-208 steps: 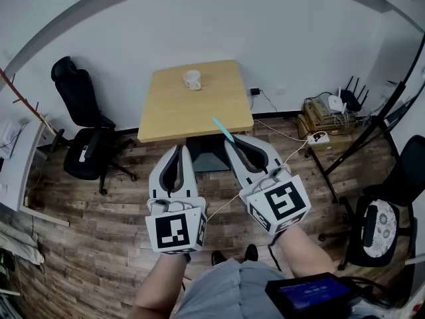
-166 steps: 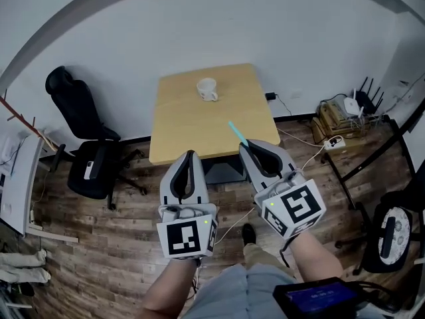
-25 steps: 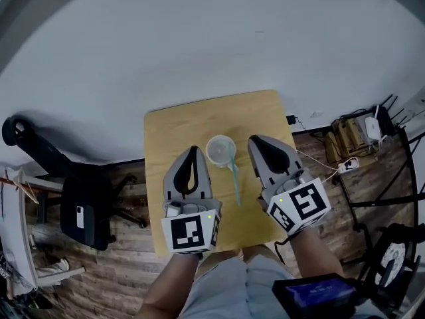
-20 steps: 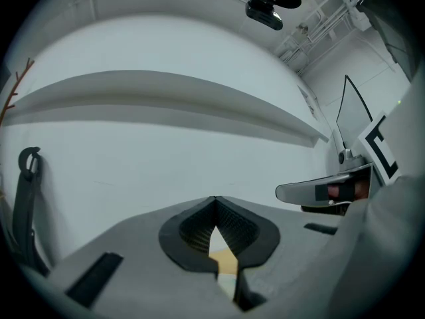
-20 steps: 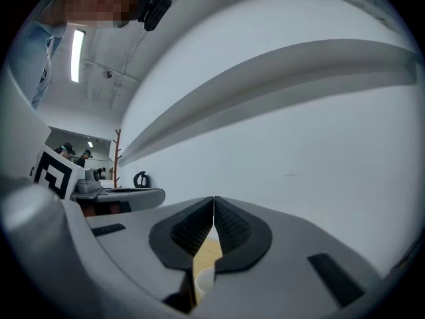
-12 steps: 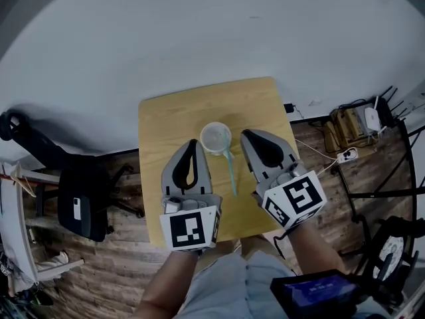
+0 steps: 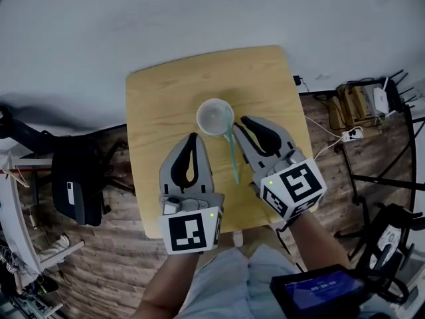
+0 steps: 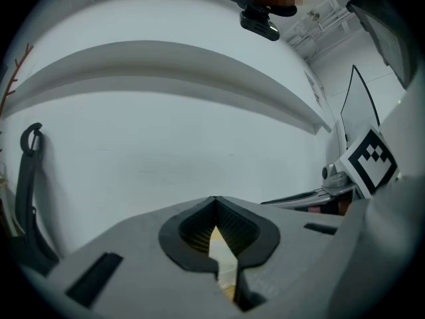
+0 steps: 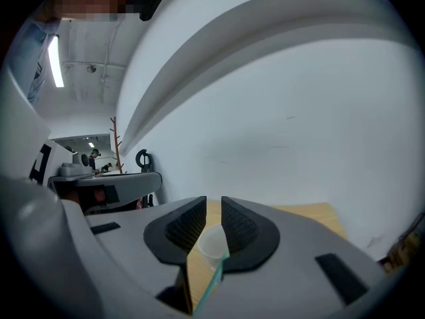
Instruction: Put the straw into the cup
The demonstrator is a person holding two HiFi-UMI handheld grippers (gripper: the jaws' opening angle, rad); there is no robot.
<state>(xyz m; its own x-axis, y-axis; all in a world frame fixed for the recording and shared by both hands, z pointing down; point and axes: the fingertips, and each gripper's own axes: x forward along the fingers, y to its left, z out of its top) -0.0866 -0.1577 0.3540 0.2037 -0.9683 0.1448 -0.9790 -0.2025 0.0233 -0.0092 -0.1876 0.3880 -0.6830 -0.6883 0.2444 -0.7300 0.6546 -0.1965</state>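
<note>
While both claws hang over the square wooden bench, the right claw stands part open, its jaws having just been opening. In the right gripper view its black ribbed pads are apart with a clear gap and press on nothing. Through that gap show the cup and the teal straw, which runs low between the jaws close by the right-hand pad.

From the head view the translucent plastic cup stands upright near mid-bench, just ahead of both claws. The straw has its far end at the cup's near right rim and slants back toward the person, passing between the two grippers, just beside the right one's inner finger. Cannot tell if the tip is inside the cup or only against the rim.

The left claw is closed, tips meeting in a point, nothing in it. The left gripper view agrees: the jaws meet at the tip, with only a thin slit of bench below.

A black office chair stands on the plank floor left of the bench. A white router and cables lie off to the right.
</note>
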